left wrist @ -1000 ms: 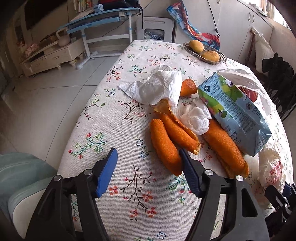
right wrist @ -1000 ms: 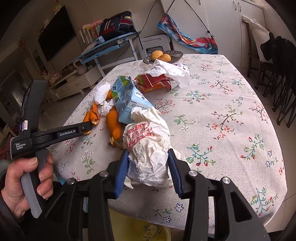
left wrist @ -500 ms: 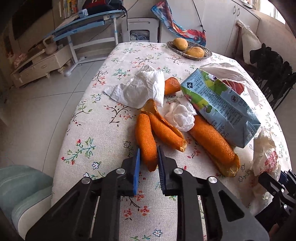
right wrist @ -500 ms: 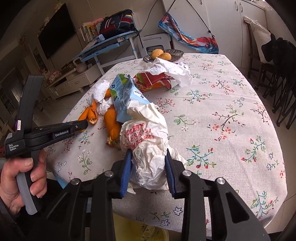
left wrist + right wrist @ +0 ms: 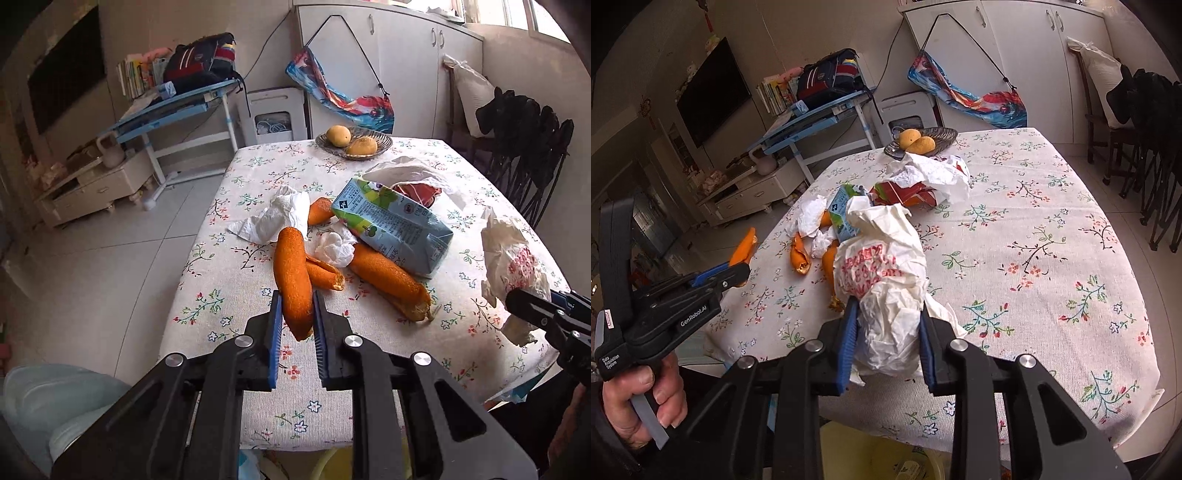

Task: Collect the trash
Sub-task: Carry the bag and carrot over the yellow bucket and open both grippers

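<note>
- Left wrist view: my left gripper (image 5: 297, 320), 1, jaws just closed, pinching 1 orange peel (image 5: 293, 277) by its near end; the peel's far end sticks out over the table (image 5: 424, 339).
- Peels on the cloth, 3: a short curled one (image 5: 325, 273) just beside the held peel, a long one (image 5: 391, 280) under the carton's near corner, a stub (image 5: 319, 210) by the tissue.
- Carton (image 5: 391, 225), 1, lying on its side mid-table.
- Tissues, 2: a flat one (image 5: 277, 218) and a small wad (image 5: 334, 249) between the peels.
- Red wrapper (image 5: 415, 192), 1, behind the carton under white paper.
- Dish (image 5: 354, 142), 1, at the far edge, with 2 fruits.
- Right wrist view: my right gripper (image 5: 888, 345), 1, jaws just narrowed, pressed on 1 crumpled bag (image 5: 886, 295) with red print, at the near table edge.
- Hand (image 5: 642, 398), 1, on the left gripper's trigger.
- Yellow bin (image 5: 886, 458), 1, partly seen below the table edge.
</note>
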Action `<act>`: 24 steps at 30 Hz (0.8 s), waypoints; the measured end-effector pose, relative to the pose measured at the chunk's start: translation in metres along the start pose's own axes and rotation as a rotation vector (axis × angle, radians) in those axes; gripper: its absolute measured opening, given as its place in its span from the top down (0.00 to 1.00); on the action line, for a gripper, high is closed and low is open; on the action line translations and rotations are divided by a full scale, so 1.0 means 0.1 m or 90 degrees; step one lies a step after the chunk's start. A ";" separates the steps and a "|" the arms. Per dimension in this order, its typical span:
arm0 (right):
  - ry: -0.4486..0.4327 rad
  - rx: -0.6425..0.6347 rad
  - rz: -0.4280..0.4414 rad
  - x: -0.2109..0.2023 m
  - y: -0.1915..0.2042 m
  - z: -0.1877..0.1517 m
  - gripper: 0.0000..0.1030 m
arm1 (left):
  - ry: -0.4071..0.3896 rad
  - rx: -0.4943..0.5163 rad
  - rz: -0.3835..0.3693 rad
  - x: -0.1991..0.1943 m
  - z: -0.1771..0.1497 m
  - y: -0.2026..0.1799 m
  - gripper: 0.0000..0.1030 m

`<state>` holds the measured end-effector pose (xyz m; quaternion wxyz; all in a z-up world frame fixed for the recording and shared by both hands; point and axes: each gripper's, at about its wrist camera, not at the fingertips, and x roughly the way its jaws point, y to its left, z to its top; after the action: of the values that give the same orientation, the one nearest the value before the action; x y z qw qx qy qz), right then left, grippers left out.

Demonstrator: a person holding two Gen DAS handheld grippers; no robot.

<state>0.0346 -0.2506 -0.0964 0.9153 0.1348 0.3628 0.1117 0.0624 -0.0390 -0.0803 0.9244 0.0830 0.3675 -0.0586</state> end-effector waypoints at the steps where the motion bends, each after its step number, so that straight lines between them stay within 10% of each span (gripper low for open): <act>1: -0.002 -0.001 0.002 -0.01 0.01 0.00 0.71 | -0.009 0.001 -0.002 -0.06 -0.01 -0.01 0.85; 24: -0.079 -0.040 0.026 -0.39 0.18 -0.05 0.71 | -0.113 -0.036 -0.068 -0.84 -0.24 0.00 0.85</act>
<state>0.0021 -0.2447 -0.0693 0.9373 0.1202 0.2988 0.1327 -0.0138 -0.0299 -0.0394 0.9508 0.0319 0.2899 -0.1047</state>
